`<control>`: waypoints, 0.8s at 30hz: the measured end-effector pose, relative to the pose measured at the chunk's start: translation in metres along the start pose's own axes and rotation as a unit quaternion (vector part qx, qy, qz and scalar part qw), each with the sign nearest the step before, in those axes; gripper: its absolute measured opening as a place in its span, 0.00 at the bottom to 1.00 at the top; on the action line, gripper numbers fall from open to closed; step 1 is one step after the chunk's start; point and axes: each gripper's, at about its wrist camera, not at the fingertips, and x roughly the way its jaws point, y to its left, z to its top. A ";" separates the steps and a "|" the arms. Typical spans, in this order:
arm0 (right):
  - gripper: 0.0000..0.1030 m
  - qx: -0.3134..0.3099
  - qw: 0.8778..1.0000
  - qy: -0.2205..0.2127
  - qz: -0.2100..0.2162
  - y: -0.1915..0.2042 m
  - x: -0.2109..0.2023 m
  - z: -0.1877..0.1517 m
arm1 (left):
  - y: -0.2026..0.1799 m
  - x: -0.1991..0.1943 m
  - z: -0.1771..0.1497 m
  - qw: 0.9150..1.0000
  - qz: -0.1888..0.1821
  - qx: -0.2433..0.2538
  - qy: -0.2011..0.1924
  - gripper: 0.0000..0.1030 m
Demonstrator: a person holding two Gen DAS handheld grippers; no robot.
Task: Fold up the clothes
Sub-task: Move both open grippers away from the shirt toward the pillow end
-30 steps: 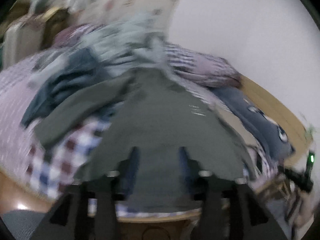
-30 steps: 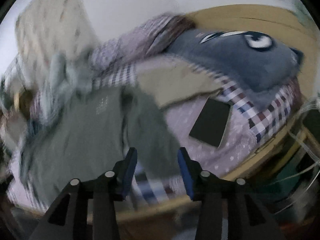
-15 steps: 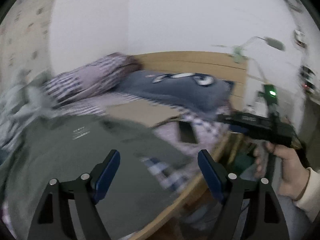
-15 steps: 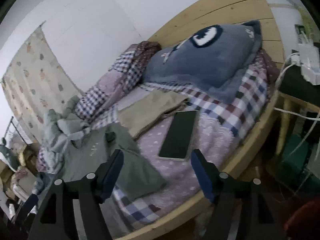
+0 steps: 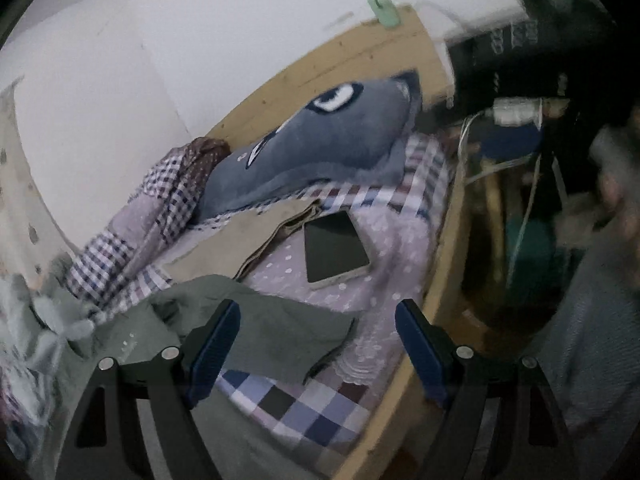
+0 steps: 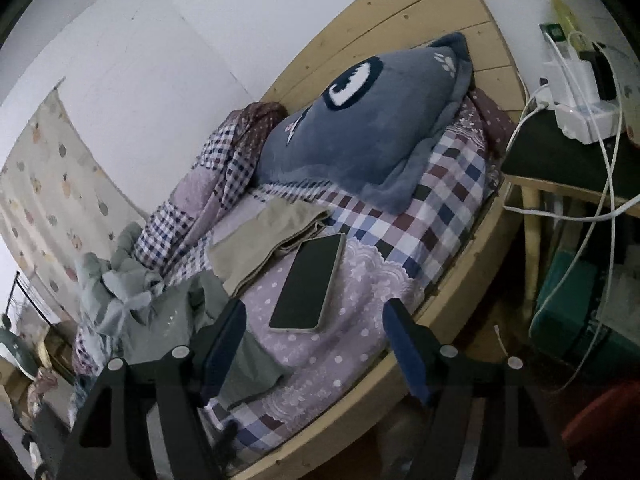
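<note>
Here the green shirt (image 5: 280, 332) lies spread on the bed (image 5: 400, 368) at left, one corner beneath the left tongs (image 5: 318, 344), which gape wide and empty. A phone (image 6: 308, 282) sits further right beside folded khaki cloth (image 6: 264, 240). The right tongs (image 6: 312, 344) are likewise spread, gripping nothing.

I see matt grey-green cloth in the shirt (image 5: 276, 332), a glossy glass face on the phone (image 6: 308, 284), plush nap on the grey pillow (image 6: 372, 136), and smooth pale wood along the bed's edge (image 6: 460, 264).
</note>
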 end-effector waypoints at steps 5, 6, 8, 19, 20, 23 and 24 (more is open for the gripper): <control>0.73 -0.016 1.000 -0.007 -0.003 0.008 0.000 0.001 | -0.024 0.037 -0.010 0.997 0.045 0.051 0.040 0.81; 0.73 -0.015 1.000 -0.006 -0.004 0.008 0.001 0.001 | -0.028 0.044 -0.012 0.996 0.050 0.060 0.047 0.81; 0.73 -0.013 1.000 -0.003 -0.005 0.007 0.003 0.002 | -0.036 0.056 -0.016 0.993 0.058 0.079 0.058 0.81; 0.73 0.015 1.000 -0.001 0.009 -0.007 0.004 0.005 | -0.046 0.094 -0.022 0.988 0.059 0.107 0.092 0.67; 0.73 0.016 1.000 -0.001 0.010 -0.008 0.004 0.006 | -0.045 0.097 -0.021 0.988 0.058 0.108 0.095 0.64; 0.73 0.018 1.000 0.004 0.014 -0.008 0.006 0.005 | -0.041 0.100 -0.019 0.989 0.056 0.097 0.100 0.54; 0.73 0.019 1.000 0.007 0.015 -0.008 0.007 0.005 | -0.039 0.101 -0.019 0.989 0.054 0.092 0.101 0.49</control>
